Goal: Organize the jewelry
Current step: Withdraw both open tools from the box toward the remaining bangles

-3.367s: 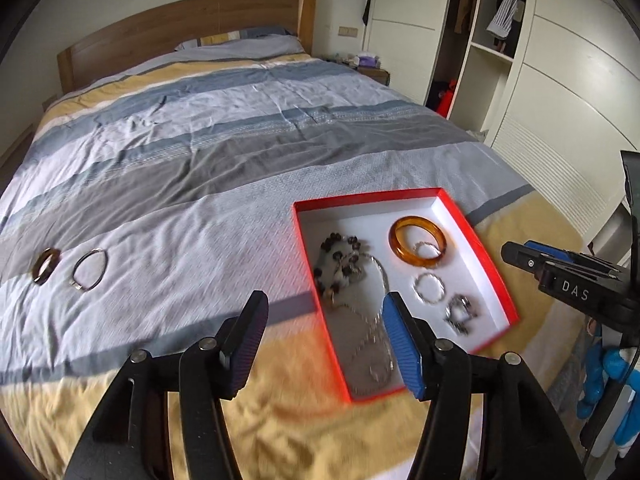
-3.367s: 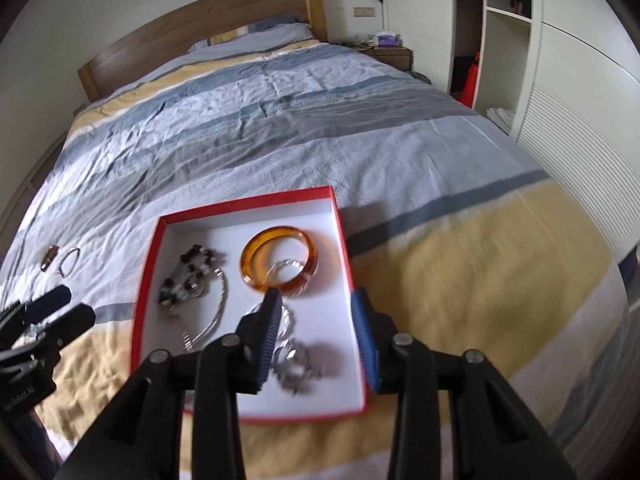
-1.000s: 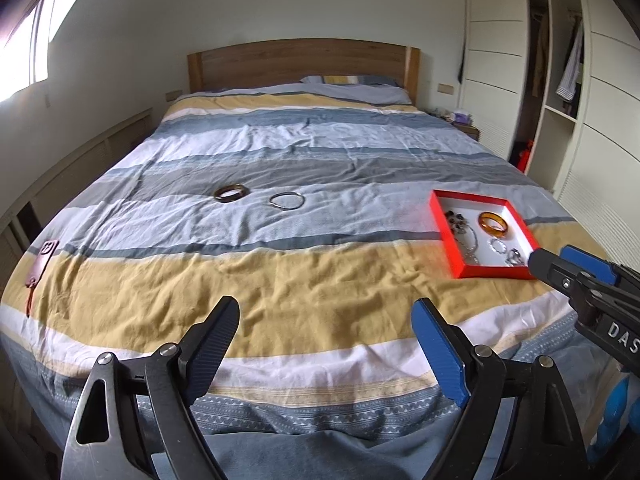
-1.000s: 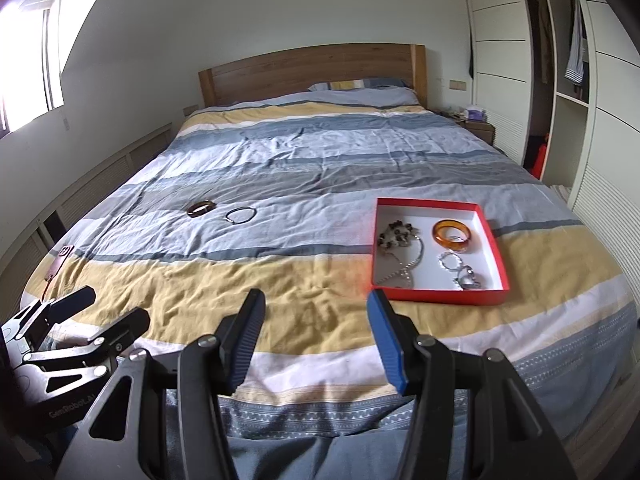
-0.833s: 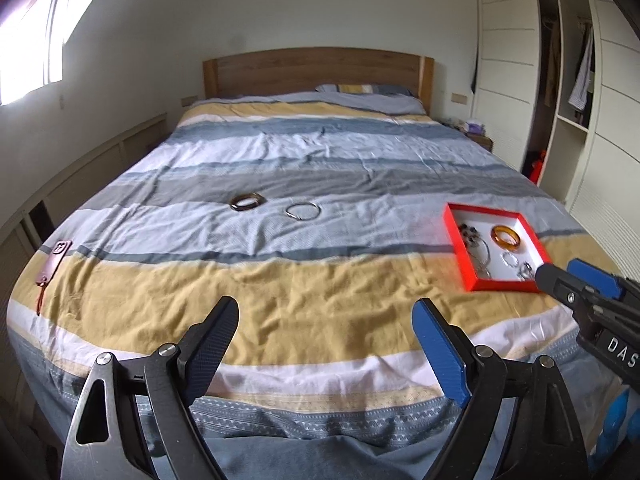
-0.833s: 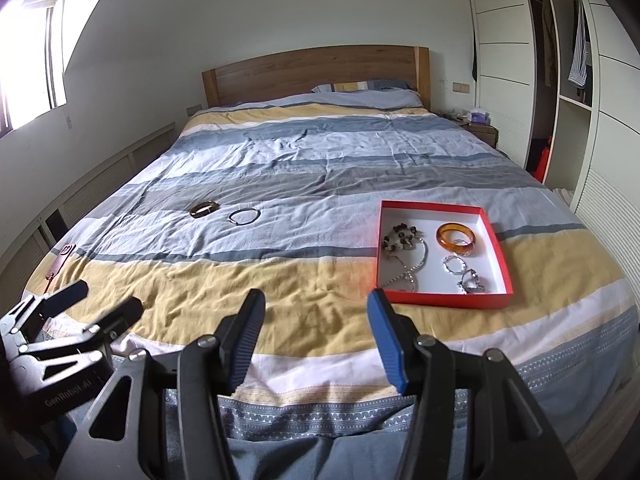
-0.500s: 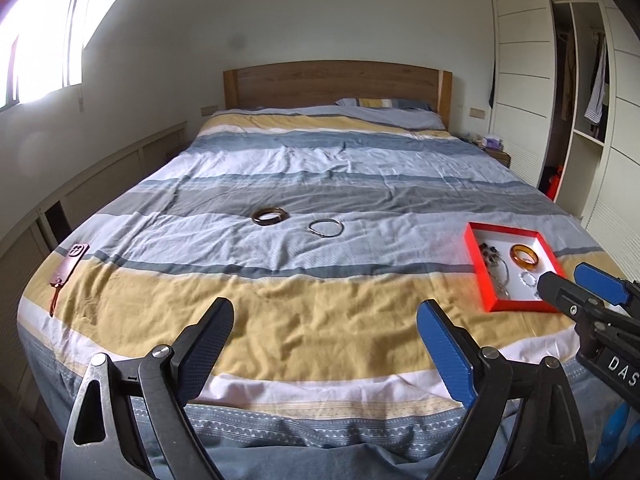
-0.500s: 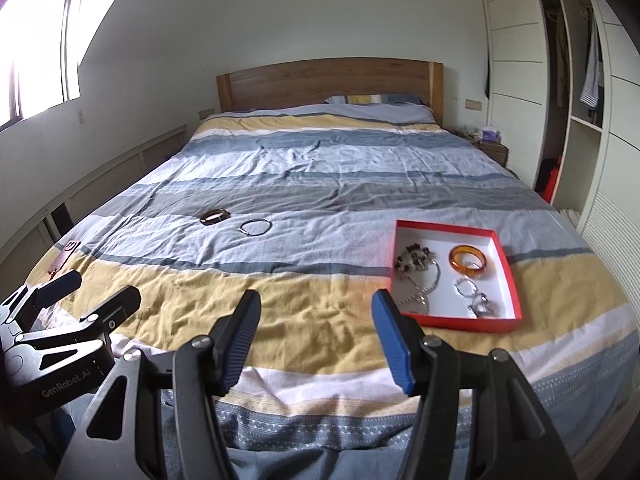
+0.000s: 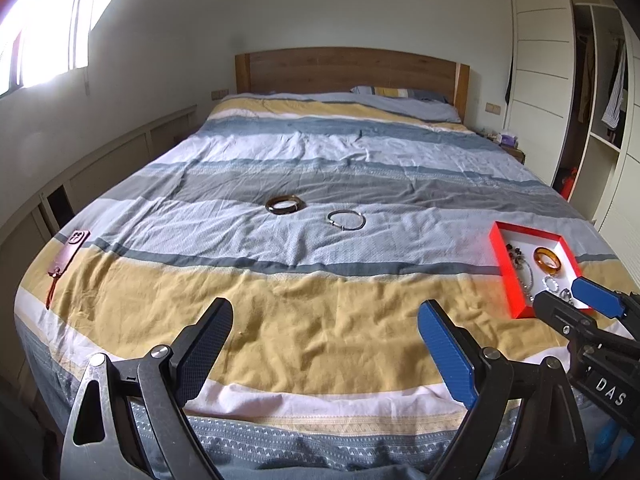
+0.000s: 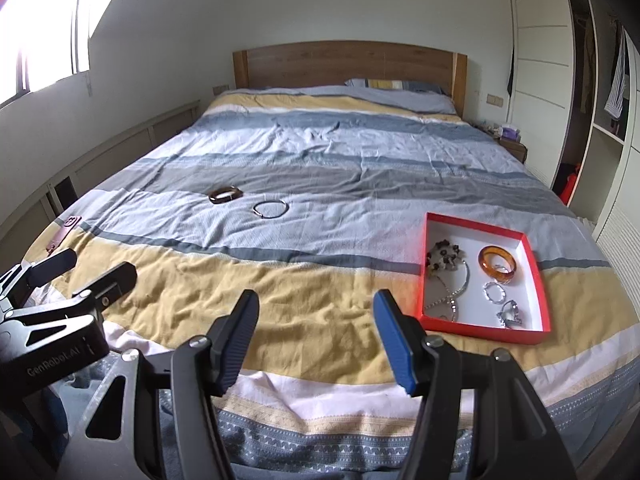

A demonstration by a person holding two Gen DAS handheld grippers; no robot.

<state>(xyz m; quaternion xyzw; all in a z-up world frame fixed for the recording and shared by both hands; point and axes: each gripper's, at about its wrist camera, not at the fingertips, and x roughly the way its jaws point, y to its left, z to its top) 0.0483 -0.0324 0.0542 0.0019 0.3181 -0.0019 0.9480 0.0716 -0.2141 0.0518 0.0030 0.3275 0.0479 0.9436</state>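
Observation:
A red tray lies on the striped bed at the right, holding an amber bangle, a dark beaded bracelet, a silver chain and small silver pieces. Mid-bed lie a dark brown bangle and a thin silver bangle, side by side and apart. My left gripper hangs open over the yellow stripe at the bed's foot, well short of both bangles. My right gripper is open and empty, left of the tray. Each gripper shows in the other's view: right gripper, left gripper.
A pink phone case with a strap lies at the bed's left edge. A wooden headboard and a pillow are at the far end. White wardrobes and a nightstand stand along the right. A low panelled wall runs along the left.
Both grippers have pulled back from over the tray to the foot of the bed. In the last second both views drifted, so the bangles and tray sit further right. Right jaws stand slightly wider.

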